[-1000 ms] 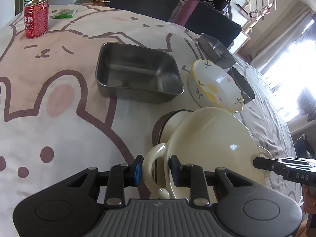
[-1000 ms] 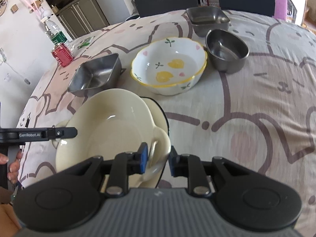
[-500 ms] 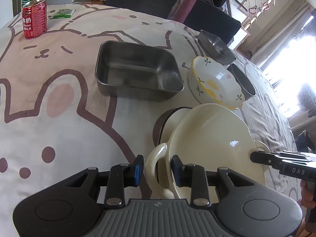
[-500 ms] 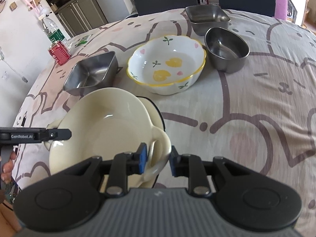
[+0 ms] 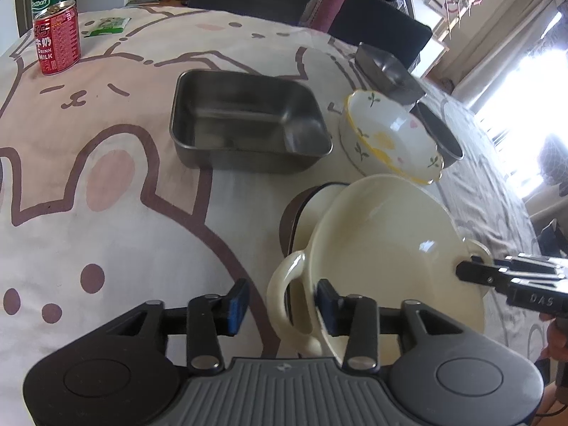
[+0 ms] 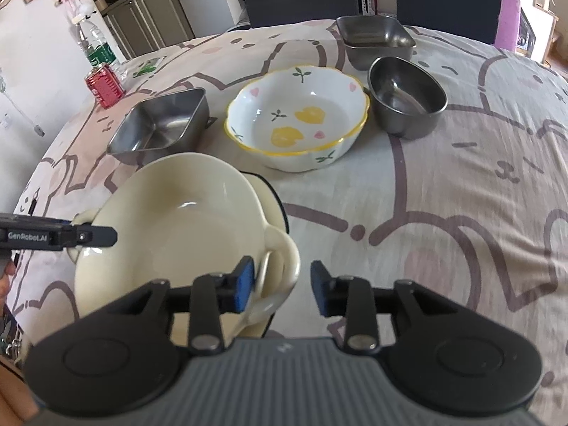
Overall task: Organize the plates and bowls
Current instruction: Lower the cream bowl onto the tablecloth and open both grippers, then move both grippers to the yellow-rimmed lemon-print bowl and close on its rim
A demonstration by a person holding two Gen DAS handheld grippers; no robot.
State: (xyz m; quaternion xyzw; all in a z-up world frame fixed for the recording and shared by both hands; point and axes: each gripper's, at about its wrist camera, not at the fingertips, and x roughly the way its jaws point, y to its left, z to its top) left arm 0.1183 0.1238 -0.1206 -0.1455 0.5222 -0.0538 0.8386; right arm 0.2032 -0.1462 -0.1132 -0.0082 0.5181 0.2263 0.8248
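A cream two-handled bowl rests on a cream dish with a dark rim on the tablecloth. My left gripper straddles the bowl's near handle. Its jaws are opening, and the outer pad stands clear of the handle. My right gripper straddles the opposite handle. Its jaws are opening too, with a gap on the outer side. Each view shows the other gripper at the bowl's far handle.
Beyond the stack stand a floral bowl, a rectangular steel tray, an oval steel bowl and a square steel container. A red can and a bottle stand at the far edge. Chairs stand behind the table.
Both grippers' jaws have spread apart and no longer pinch the cream bowl's handles. The bowl stays where it was on the dish.
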